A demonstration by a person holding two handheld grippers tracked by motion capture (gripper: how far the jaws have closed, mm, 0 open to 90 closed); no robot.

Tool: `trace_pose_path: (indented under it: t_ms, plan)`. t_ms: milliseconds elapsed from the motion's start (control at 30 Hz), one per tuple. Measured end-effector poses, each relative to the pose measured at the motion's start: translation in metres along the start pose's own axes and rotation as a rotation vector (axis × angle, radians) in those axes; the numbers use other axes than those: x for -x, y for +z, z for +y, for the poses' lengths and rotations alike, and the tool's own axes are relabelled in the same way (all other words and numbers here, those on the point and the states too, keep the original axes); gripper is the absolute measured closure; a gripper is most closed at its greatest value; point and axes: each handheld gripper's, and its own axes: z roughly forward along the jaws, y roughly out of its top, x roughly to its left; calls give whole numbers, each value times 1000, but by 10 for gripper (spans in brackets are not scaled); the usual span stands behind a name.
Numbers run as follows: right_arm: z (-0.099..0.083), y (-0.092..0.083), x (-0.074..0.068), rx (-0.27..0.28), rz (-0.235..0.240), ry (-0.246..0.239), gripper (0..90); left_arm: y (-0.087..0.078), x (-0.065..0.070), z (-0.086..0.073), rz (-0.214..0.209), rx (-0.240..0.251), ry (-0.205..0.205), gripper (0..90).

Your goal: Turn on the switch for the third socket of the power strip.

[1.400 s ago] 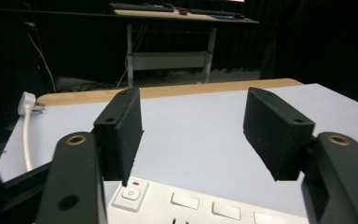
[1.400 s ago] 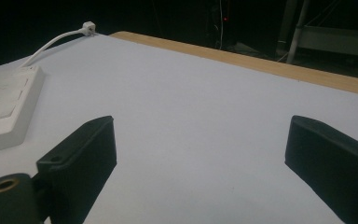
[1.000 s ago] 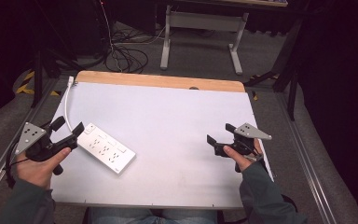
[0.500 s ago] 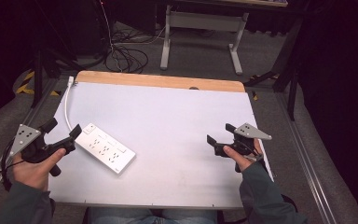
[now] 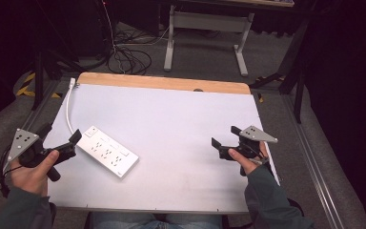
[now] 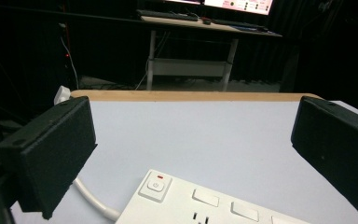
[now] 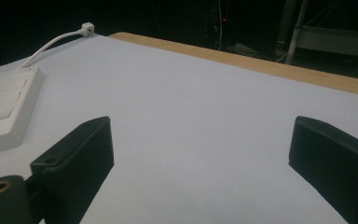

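Back comes the left gripper (image 5: 59, 140), drawn off the near-left end of the white plastic power strip (image 5: 107, 151) that it was touching 1 second ago, and its jaws have just been opening, with nothing between them. They stand wide apart now, 1 black pad off each side of the strip's end in the left gripper view, clear of it. That strip has stayed where it was: flat on the pale grey desk (image 5: 171, 119), slanted, on the desk's left half, with its switch end (image 6: 154, 185) nearest the left gripper. In the left gripper view you can pick out the square switch with a small red mark and the first sockets of the strip (image 6: 200, 205) running away to the right.

From the strip's switch end a white round cable (image 5: 68, 107) runs up towards the far-left corner of the desk, ending in a small white plug (image 7: 86, 27) right at the edge. A light wooden band (image 5: 164, 82) lines the far edge beyond the strip.

Well off to the right of the strip, the right gripper (image 5: 226, 140) hovers over bare desk, jaws apart and empty, unmoved. From the right gripper view the strip (image 7: 4, 109) sits far left, well apart from those jaws.
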Motion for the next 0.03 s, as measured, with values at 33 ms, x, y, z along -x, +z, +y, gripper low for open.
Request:
trace_pose_path:
  t_ms: [33]
  plan:
    - [0, 0, 0, -3, 0, 2, 69, 0, 0, 0, -2, 0, -2, 3]
